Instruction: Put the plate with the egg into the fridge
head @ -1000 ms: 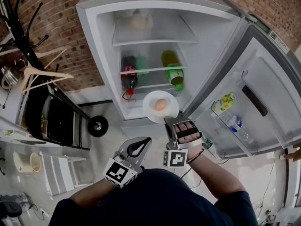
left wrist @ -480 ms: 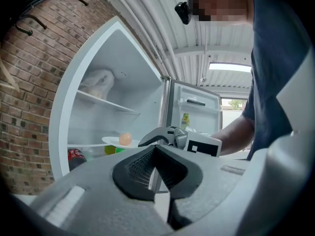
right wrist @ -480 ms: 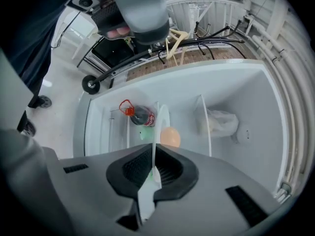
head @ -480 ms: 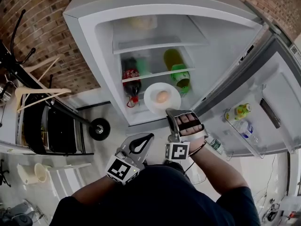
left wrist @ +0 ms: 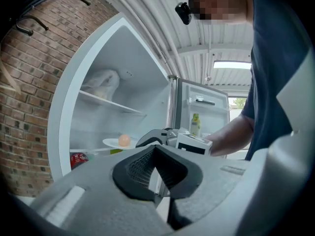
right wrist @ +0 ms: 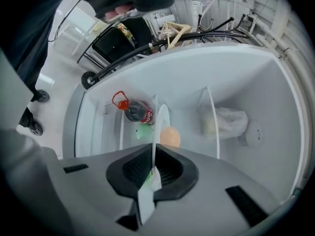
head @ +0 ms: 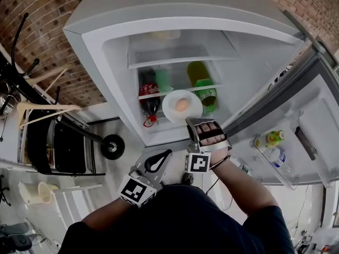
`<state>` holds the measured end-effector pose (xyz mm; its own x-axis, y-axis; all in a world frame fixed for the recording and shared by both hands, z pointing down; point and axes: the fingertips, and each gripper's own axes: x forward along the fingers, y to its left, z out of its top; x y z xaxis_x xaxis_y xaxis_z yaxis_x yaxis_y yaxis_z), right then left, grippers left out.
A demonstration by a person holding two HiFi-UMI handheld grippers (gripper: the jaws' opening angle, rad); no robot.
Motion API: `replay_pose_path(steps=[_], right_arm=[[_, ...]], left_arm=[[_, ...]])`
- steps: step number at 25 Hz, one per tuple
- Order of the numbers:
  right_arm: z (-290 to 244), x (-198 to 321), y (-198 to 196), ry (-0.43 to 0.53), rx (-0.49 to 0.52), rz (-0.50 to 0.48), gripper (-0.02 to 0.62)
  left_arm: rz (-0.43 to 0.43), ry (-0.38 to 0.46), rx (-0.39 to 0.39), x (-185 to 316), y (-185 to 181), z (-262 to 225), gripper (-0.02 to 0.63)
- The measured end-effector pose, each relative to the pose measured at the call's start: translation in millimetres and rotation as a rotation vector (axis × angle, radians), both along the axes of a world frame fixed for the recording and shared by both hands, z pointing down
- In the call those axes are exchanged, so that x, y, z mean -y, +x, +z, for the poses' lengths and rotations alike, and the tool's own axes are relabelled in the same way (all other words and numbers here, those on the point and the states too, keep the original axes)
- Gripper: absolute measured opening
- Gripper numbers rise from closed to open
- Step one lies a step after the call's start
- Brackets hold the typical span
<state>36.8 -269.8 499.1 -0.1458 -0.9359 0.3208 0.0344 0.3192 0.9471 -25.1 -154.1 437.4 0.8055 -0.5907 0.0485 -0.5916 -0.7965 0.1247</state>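
Right now the right gripper (head: 188,121) is clamped on the near rim of the plate (head: 169,111), with the egg (head: 181,104) lying loose near its middle. The plate hangs at the mouth of the open fridge (head: 119,83), level with the middle shelf (head: 172,91) and seemingly not yet resting on it. The left gripper (head: 163,156) is closed on nothing and sits low, at 7 o'clock from the plate, near the person's body.

The main risk is the grip: only one edge is pinched, so any twist of the wrist would likely tip the plate and let the egg roll off. A knock on the shelf edge on the way in could do the same.

Space is tight. A cola bottle (head: 150,97) lies at 9 o'clock from the plate and a green bottle (head: 204,89) at 3 o'clock, leaving a narrow gap between them. A pale bag (right wrist: 224,122) sits on the upper shelf, clear of the path. The door (head: 296,142), at 4 o'clock, carries small bottles (head: 269,139) and is well out of the way.
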Motion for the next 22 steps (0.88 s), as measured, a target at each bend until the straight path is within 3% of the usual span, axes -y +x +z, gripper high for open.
replay_pose_path(steps=[4, 22], right_arm=[[6, 25, 2, -0.011, -0.008, 0.012, 0.018], [32, 92, -5, -0.075, -0.084, 0.012, 0.018]], left_arm=[[-0.023, -0.007, 0.022, 8, -4, -1, 0.005], [-0.102, 0.000, -0.011, 27, -21, 1, 0.005]])
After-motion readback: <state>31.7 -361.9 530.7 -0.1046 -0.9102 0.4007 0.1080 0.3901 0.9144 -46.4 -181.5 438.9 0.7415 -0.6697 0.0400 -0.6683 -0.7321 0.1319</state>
